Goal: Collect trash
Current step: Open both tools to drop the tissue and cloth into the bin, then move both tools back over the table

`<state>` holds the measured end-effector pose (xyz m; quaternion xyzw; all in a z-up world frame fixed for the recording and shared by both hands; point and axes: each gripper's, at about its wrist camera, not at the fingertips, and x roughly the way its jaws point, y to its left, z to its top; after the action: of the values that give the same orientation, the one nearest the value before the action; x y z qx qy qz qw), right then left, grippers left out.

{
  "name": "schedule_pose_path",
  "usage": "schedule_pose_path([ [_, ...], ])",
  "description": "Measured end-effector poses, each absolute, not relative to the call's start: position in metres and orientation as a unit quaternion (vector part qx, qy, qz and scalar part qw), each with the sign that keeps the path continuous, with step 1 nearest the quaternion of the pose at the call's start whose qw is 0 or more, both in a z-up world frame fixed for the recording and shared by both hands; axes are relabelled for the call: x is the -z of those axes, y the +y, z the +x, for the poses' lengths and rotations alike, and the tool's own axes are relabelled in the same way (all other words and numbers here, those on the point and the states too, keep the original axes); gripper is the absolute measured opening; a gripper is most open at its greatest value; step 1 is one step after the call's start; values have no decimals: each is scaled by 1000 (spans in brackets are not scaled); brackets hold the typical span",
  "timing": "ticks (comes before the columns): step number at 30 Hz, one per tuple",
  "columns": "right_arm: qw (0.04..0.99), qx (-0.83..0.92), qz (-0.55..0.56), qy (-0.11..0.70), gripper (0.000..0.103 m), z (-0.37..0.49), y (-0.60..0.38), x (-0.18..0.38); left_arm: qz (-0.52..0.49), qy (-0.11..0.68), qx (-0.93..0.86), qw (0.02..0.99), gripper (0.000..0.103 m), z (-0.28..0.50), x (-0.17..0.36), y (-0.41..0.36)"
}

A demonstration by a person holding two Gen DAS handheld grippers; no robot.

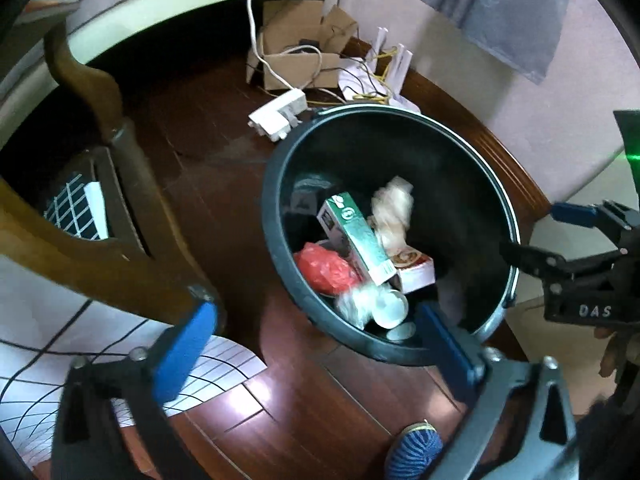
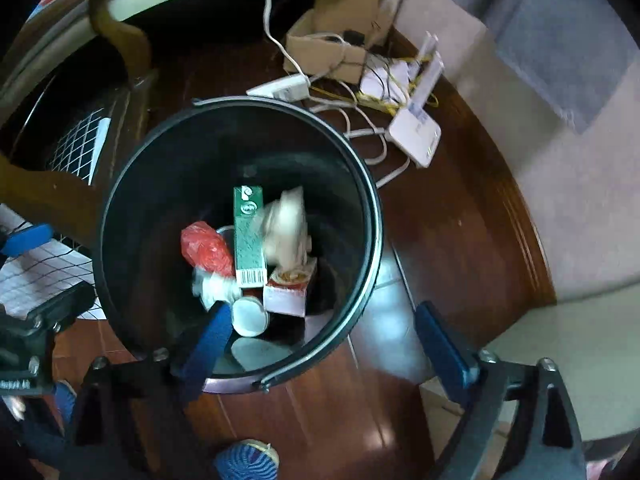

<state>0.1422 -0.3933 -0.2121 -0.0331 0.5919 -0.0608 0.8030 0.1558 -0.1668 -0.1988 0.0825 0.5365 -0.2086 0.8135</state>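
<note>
On the wooden floor (image 2: pixel 320 412), both grippers' fingers (image 1: pixel 184 348) gape above the bin (image 2: pixel 132 184), perhaps crumpled paper (image 2: pixel 288 224) inside.

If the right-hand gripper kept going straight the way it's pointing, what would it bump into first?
Probably the near rim of the round black trash bin, which sits between the open right gripper's blue fingers. Slightly higher, it would go into the bin towards the white cup. Depth is unclear.

1. One dark trash bin (image 2: pixel 372 216).
2. In it: one green carton (image 2: pixel 249 236), one red bag (image 2: pixel 204 248), one red-white box (image 2: pixel 286 294), one white cup (image 2: pixel 250 316), two blurred crumpled pale pieces (image 2: pixel 288 224).
3. One cardboard box (image 2: pixel 320 46).
4. One router (image 2: pixel 416 136).
5. One power strip (image 1: pixel 280 114).
</note>
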Motion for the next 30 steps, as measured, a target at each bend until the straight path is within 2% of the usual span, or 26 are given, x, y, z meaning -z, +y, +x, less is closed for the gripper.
schedule_pose_path([
  [14, 813, 72, 8, 578, 103, 135, -405, 199, 93, 524, 204, 822, 102, 146, 185, -172],
  [30, 832, 56, -4, 552, 103, 119, -391, 167, 81, 506, 191, 837, 102, 128, 157, -154],
])
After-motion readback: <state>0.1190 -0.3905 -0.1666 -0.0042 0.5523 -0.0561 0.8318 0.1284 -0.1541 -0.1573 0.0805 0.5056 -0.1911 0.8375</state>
